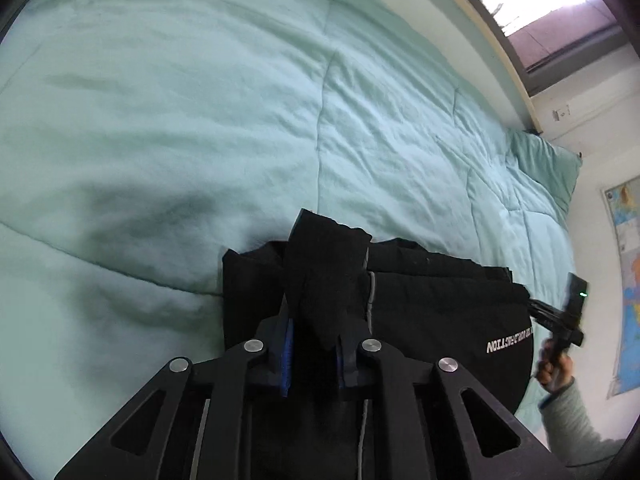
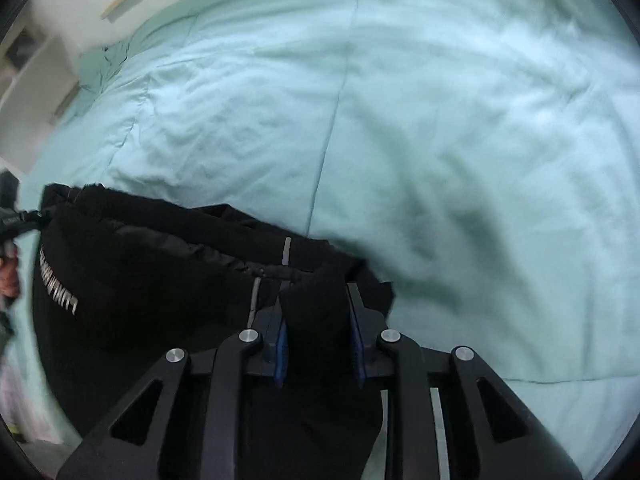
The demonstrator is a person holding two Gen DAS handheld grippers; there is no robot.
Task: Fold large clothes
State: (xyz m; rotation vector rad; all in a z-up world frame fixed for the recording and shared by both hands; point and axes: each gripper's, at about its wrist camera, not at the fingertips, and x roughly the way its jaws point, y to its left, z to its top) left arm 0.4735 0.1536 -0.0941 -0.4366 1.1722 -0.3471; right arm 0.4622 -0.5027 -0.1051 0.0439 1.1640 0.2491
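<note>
The left gripper point(image 1: 316, 320) is clamped on a bunched fold of the black fabric garment with white lettering point(image 1: 440, 312), and the right gripper point(image 2: 318, 308) pinches another fold. The garment hangs stretched left to right between them over the pale green quilted bed point(image 1: 200, 120). Only the left view shows a wall map point(image 1: 628, 272) and window point(image 1: 552, 12).

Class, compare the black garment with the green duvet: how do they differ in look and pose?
The garment is black with white lettering; the duvet is plain pale green. The garment is bunched and gripped by the left gripper and right gripper; the duvet lies spread flat. Both are soft fabric.
</note>
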